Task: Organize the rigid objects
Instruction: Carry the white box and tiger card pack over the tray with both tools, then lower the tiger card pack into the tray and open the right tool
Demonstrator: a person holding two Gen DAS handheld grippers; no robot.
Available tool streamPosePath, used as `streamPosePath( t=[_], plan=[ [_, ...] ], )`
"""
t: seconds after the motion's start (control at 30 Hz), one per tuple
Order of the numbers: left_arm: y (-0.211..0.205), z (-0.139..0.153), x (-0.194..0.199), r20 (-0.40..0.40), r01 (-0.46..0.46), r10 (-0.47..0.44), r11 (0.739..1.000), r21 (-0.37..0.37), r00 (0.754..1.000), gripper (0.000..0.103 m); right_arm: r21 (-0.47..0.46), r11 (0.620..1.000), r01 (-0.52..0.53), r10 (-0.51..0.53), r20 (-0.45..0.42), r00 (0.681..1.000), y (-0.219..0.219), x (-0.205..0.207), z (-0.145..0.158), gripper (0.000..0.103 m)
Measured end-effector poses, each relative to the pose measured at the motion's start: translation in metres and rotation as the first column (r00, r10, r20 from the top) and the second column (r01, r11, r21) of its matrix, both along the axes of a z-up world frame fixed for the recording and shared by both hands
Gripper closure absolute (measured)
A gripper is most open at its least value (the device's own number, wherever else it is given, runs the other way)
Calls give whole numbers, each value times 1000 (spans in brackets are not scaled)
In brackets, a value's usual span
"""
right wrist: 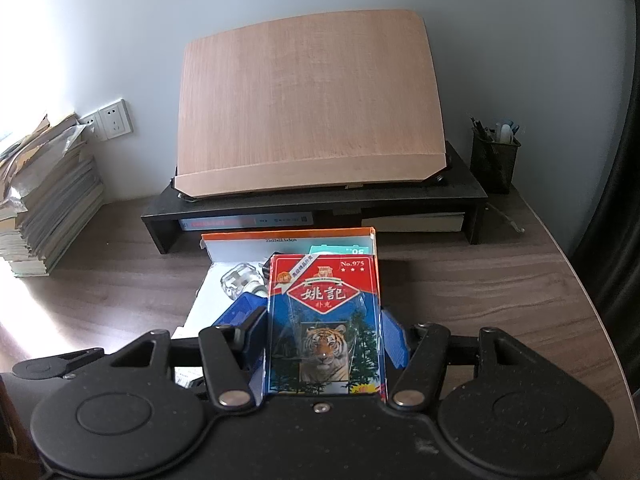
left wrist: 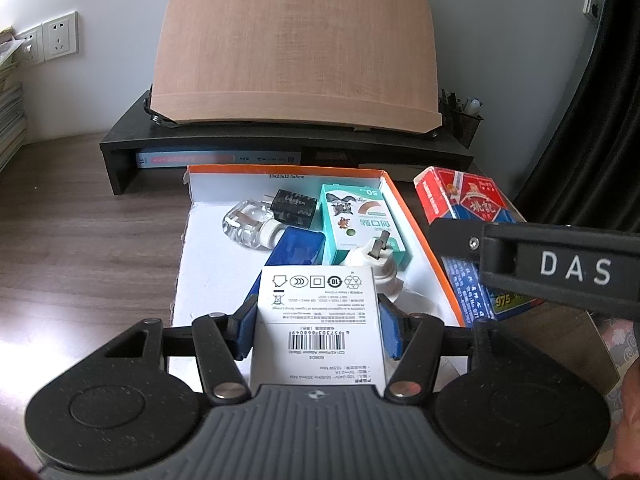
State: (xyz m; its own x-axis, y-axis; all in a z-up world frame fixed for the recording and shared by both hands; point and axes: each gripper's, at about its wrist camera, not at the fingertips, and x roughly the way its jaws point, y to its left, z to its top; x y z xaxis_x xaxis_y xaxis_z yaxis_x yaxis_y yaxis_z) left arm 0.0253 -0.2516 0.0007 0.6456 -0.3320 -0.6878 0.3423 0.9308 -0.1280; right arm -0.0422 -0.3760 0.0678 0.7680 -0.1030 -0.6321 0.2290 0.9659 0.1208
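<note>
Fingers of your left gripper (left wrist: 317, 322) clamp the white adapter box (left wrist: 318, 320) above the orange-rimmed tray (left wrist: 416, 216); your right gripper (right wrist: 326, 338) squeezes the card pack (right wrist: 325, 320) between its blue pads, over the tray's near end.

A wooden board (right wrist: 310, 100) leans on a black riser (right wrist: 316, 204) (pen cup (right wrist: 493, 160) beside it), books (right wrist: 52, 208) stacked left

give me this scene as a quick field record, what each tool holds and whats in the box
left tool: shut on white adapter box, barcode side up
right tool: shut on playing card pack, tiger picture facing camera
container: orange-rimmed box lid on the wooden desk
in container: clear bottle, black plug, teal bandage box, blue case, white plug-in device
behind: black riser carrying tilted wooden board
</note>
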Motion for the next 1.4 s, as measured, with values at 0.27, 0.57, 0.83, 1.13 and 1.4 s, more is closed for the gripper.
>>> streamPosePath(
  t=[0.27,0.57,0.83,1.13,1.4],
  plan=[
    [-9,1,7,9,-10,10,1000,-2,1000,44,-5,1000,-20,20,12,1000,-8,11,2,32],
    [-14,-1,13,-1,-49,49,999,-7,999,44,-4,998,-66,66,18,998,-18,29,0,32],
    [-17,-3,14,-10,-74,75,997,3,997,43,8,995,-97,97,3,995,-28,51,-5,32],
    [-17,-4,15,-14,-108,108,994,9,994,43,-7,992,-124,124,-19,992,-32,79,-14,32],
    [-15,-4,16,-12,-124,124,992,12,992,43,-15,990,-142,142,-42,989,-35,99,-22,32]
  ],
)
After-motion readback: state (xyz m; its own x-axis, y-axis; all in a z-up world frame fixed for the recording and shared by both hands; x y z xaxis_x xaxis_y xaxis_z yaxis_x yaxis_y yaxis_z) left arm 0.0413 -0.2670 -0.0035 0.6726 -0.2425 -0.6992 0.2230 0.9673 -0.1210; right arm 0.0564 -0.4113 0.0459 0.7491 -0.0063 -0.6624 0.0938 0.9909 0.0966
